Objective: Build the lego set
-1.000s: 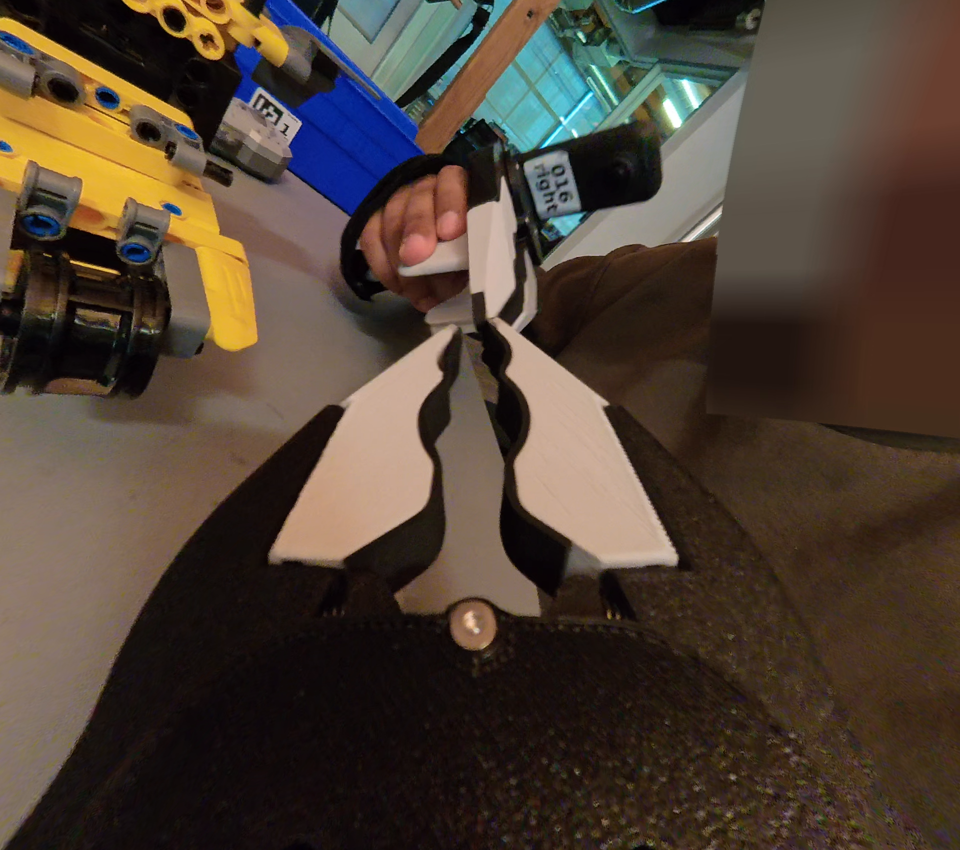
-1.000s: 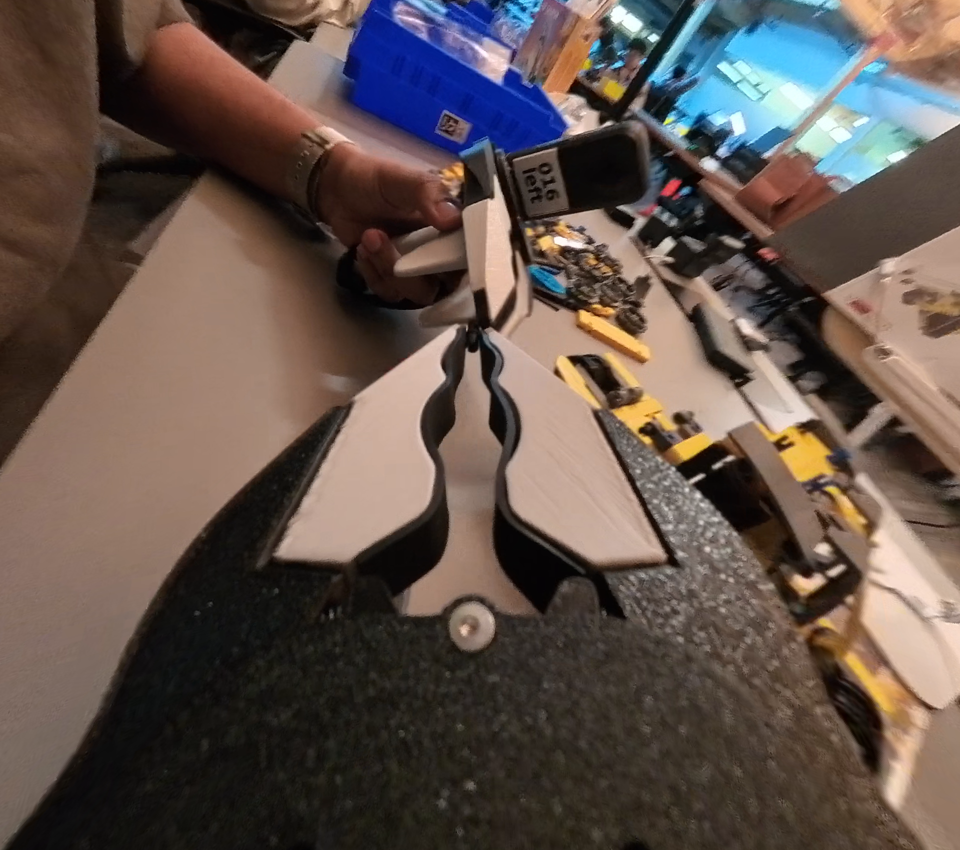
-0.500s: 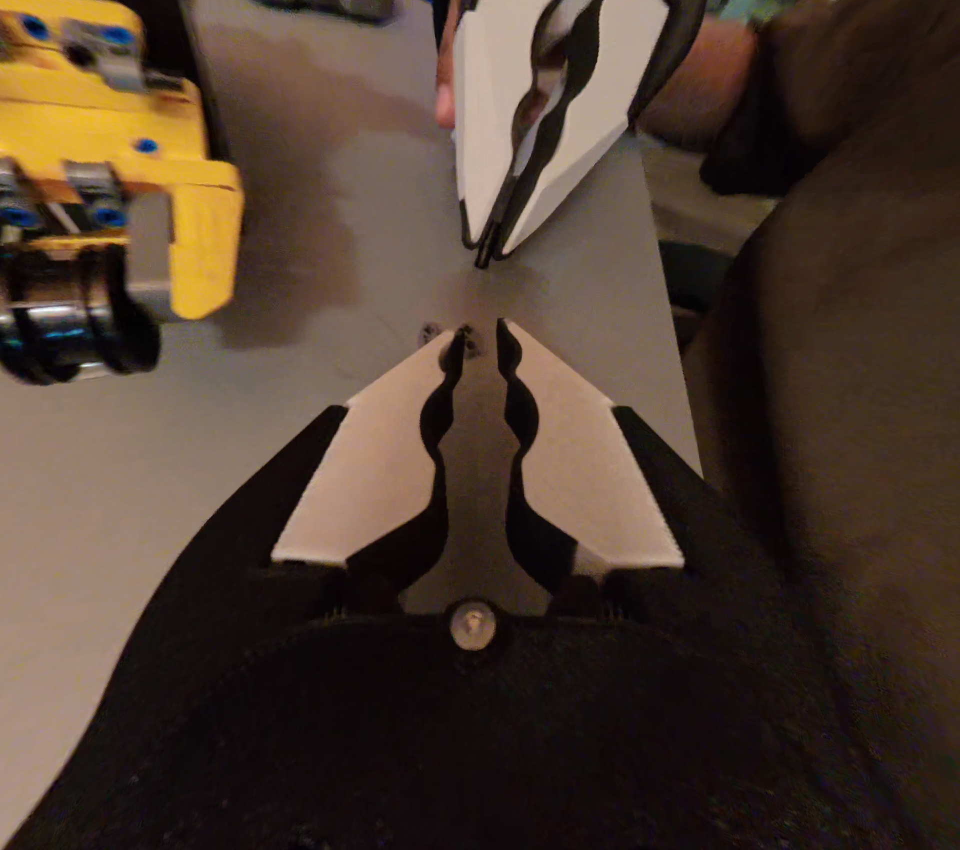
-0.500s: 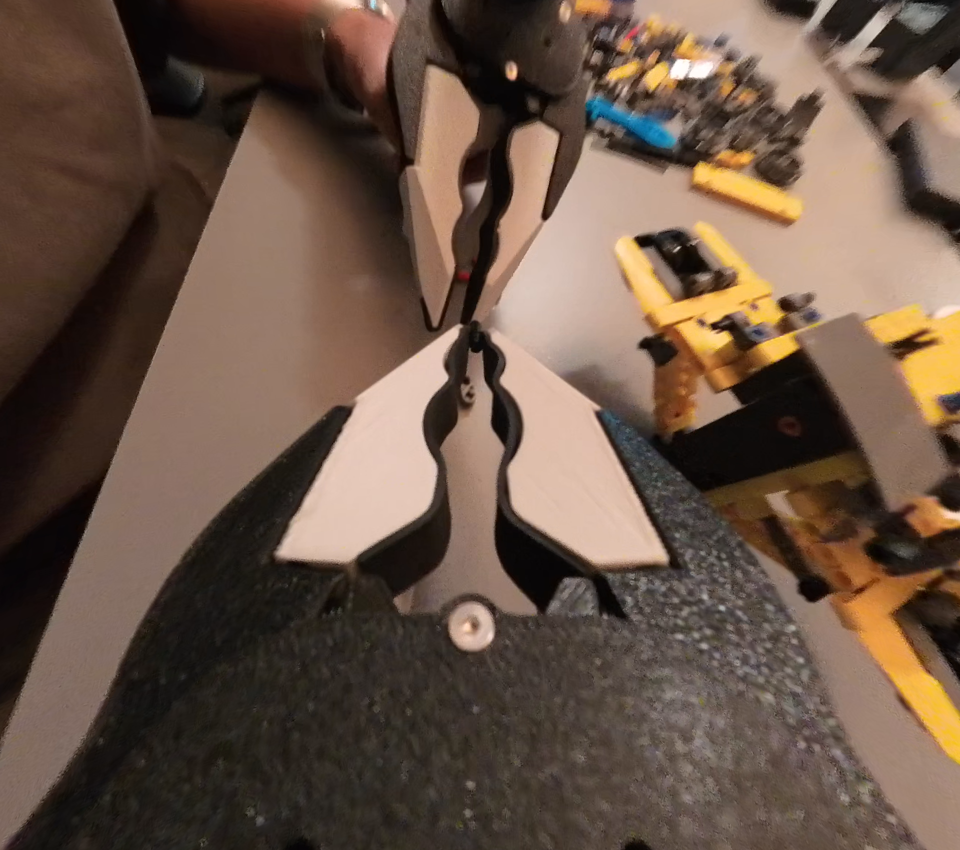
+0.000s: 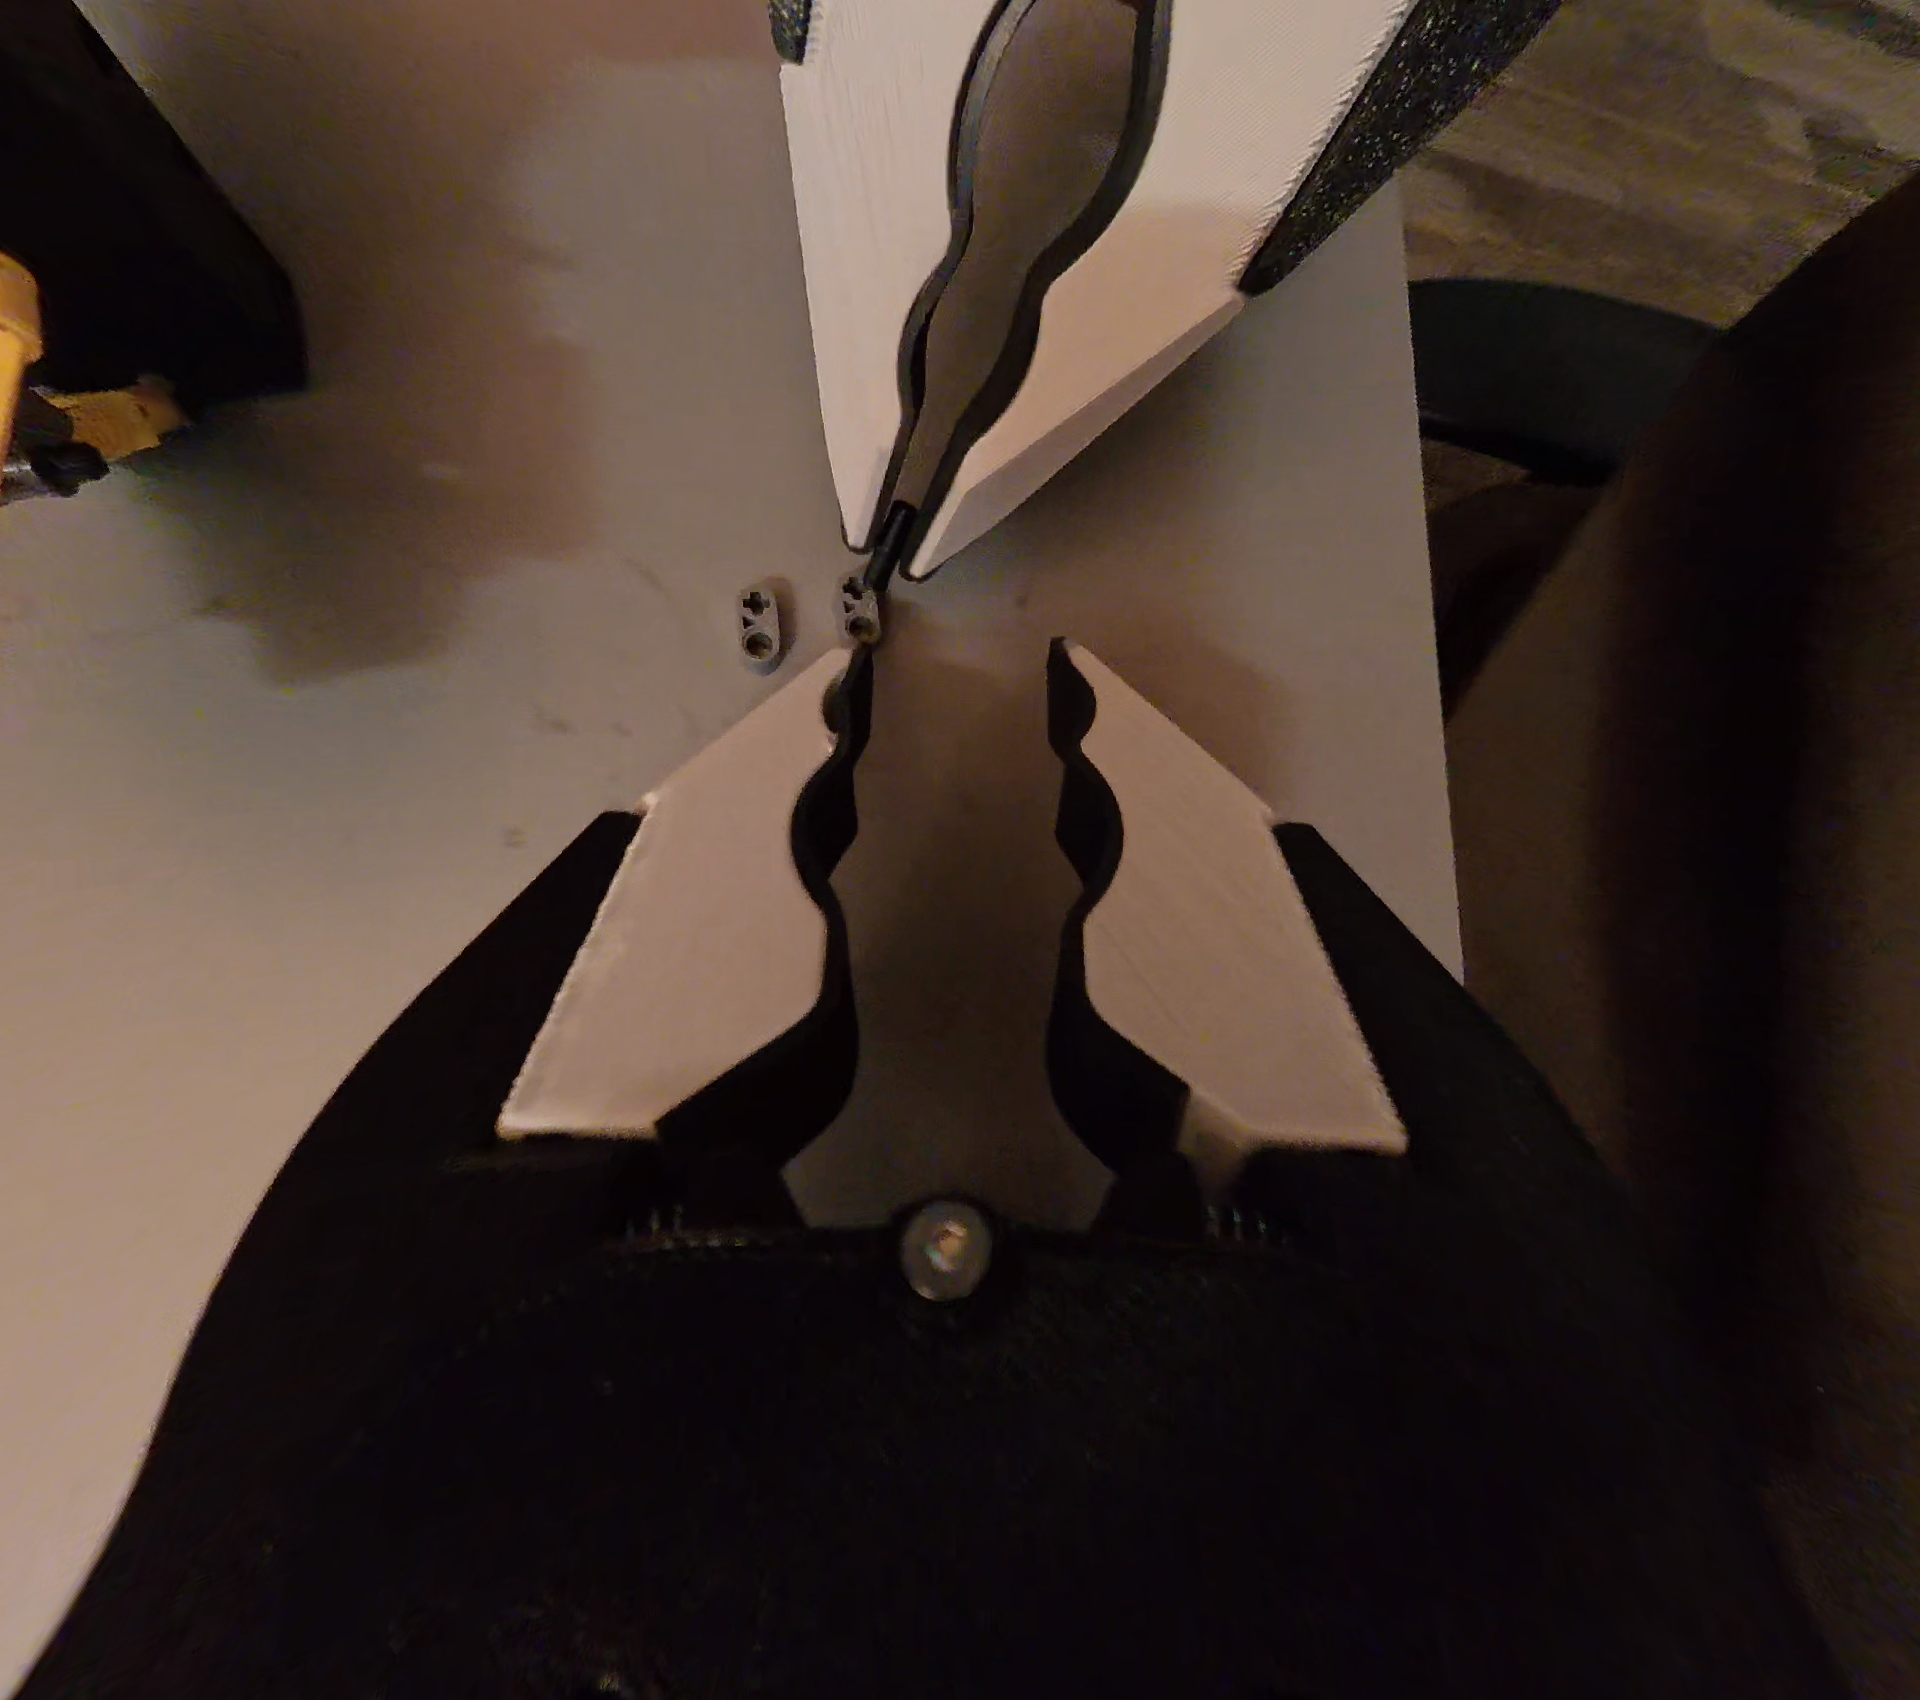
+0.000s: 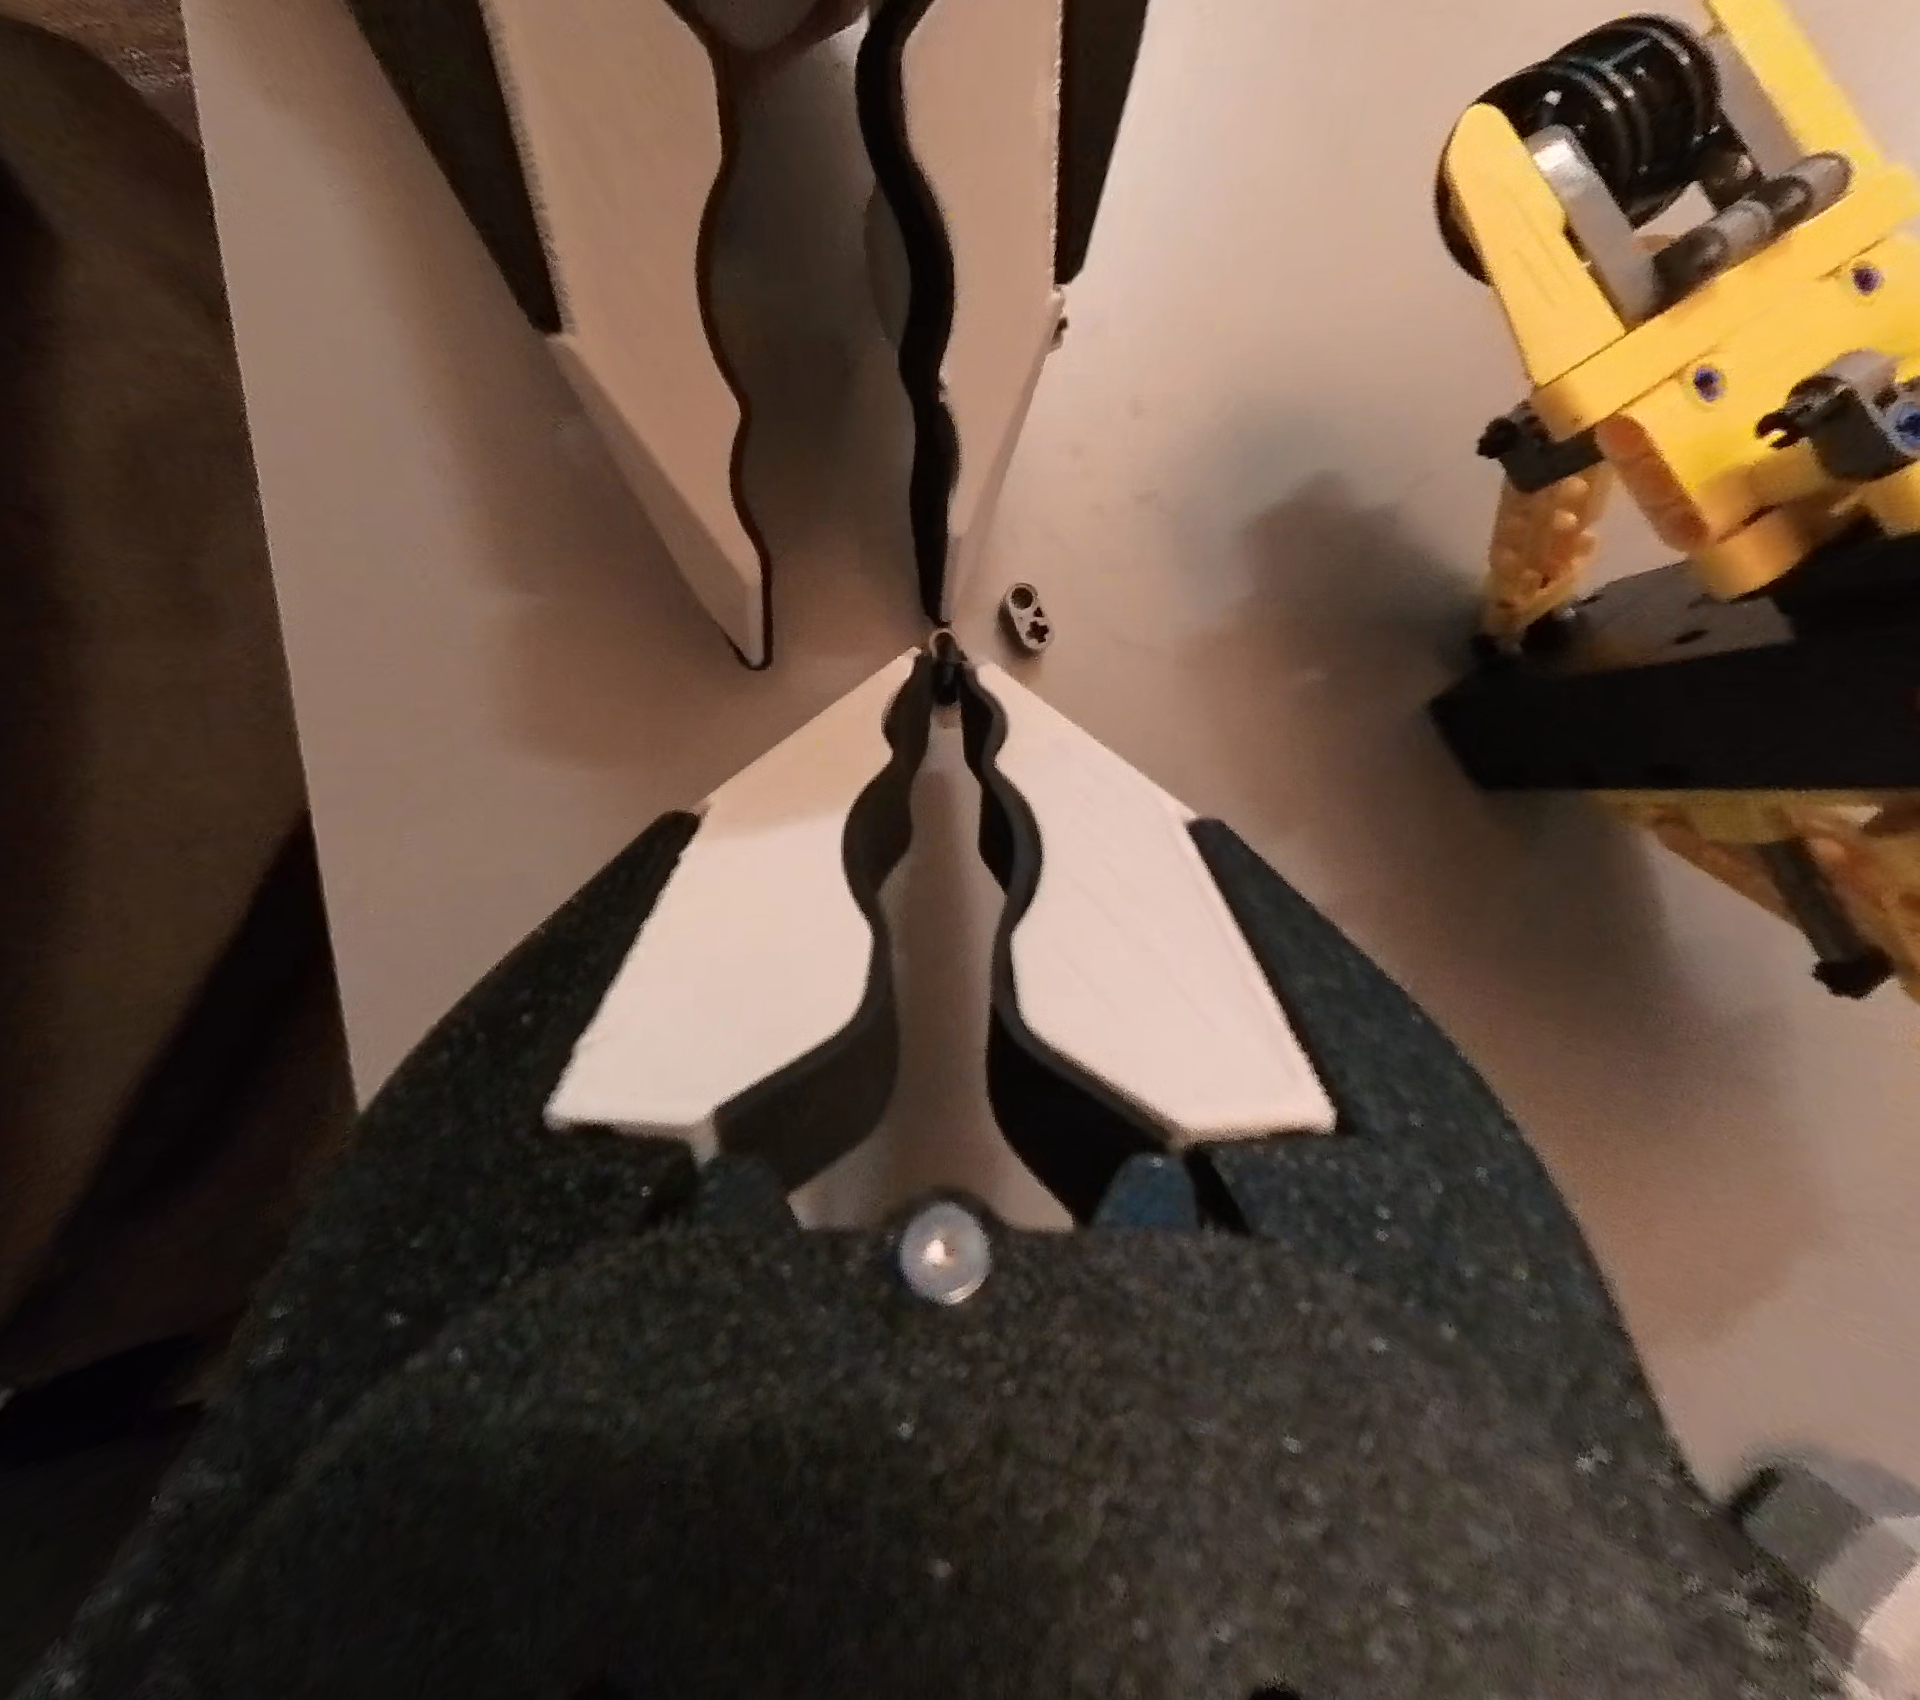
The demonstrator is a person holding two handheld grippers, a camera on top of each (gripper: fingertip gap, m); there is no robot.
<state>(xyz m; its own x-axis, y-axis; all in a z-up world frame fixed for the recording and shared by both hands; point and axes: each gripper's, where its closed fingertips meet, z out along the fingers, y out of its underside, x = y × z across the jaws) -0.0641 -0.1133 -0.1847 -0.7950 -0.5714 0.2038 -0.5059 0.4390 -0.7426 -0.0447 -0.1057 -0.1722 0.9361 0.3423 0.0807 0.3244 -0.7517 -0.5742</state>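
Observation:
My right gripper [image 6: 943, 661] is shut on a short black pin [image 6: 943, 679], tips down at the light grey table [image 6: 1195, 507]. In the left wrist view the right gripper [image 5: 883, 551] comes in from the top, and the pin [image 5: 889, 536] meets a small grey two-hole connector [image 5: 860, 601]. A second grey connector [image 5: 764, 620] lies just left of it; it also shows in the right wrist view [image 6: 1031, 611]. My left gripper [image 5: 951, 651] is open and empty, its left tip beside the first connector. It faces the right gripper tip to tip [image 6: 847, 627].
A yellow and black brick-built vehicle model [image 6: 1662, 320] stands to the right in the right wrist view; its edge shows at the far left of the left wrist view [image 5: 73, 414]. The table edge [image 5: 1423, 611] and the person's brown clothing lie close by. Less than 4 cm separates the two grippers' tips.
Both grippers have tipped down from mid-air to the table top and closed in on the two small connectors. My left gripper has opened wider. The right has stayed shut.

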